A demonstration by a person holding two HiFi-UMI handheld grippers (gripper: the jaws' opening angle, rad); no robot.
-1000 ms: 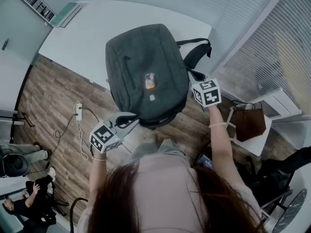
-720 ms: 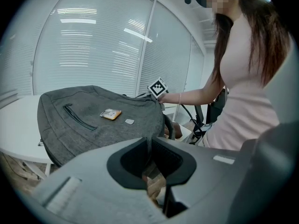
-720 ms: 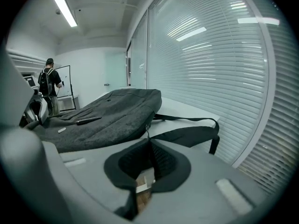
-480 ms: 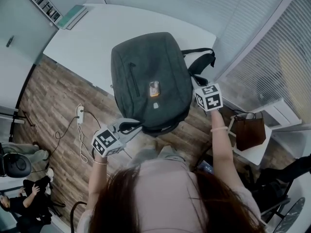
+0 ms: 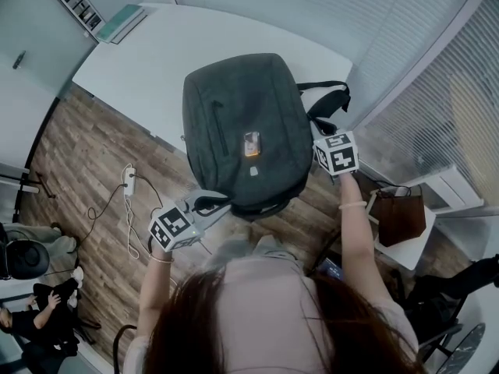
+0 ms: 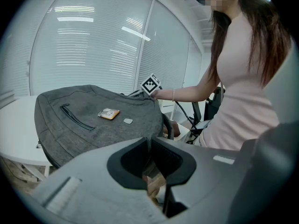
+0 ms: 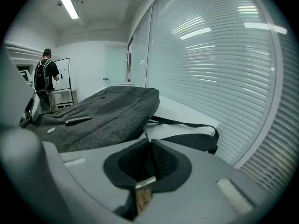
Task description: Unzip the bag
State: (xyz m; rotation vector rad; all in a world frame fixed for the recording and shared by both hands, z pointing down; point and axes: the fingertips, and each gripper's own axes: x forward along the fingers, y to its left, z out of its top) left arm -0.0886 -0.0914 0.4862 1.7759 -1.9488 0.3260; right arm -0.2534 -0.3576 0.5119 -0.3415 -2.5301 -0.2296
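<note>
A dark grey backpack [image 5: 234, 123] lies flat on the white table [image 5: 140, 61], its near end hanging over the edge. An orange tag [image 5: 251, 142] sits on its front. My left gripper [image 5: 222, 203] is shut at the bag's near edge [image 6: 140, 125], jaws together on its rim beside the carry handle [image 6: 168, 125]. My right gripper [image 5: 316, 139] is at the bag's right side, jaws pressed together on a thin zipper pull [image 7: 146, 135] that leads to the bag's corner [image 7: 140, 120]. Black shoulder straps [image 7: 196, 141] trail off behind it.
Window blinds [image 7: 224, 78] run along the right of the table. A brown bag [image 5: 399, 209] stands on a stool at the right. On the wood floor a power strip with cable [image 5: 129, 181] lies at the left. Other people [image 5: 31, 302] are at the lower left.
My right gripper has crept a little along the bag's right side toward its far end. My left gripper has stayed at the near edge.
</note>
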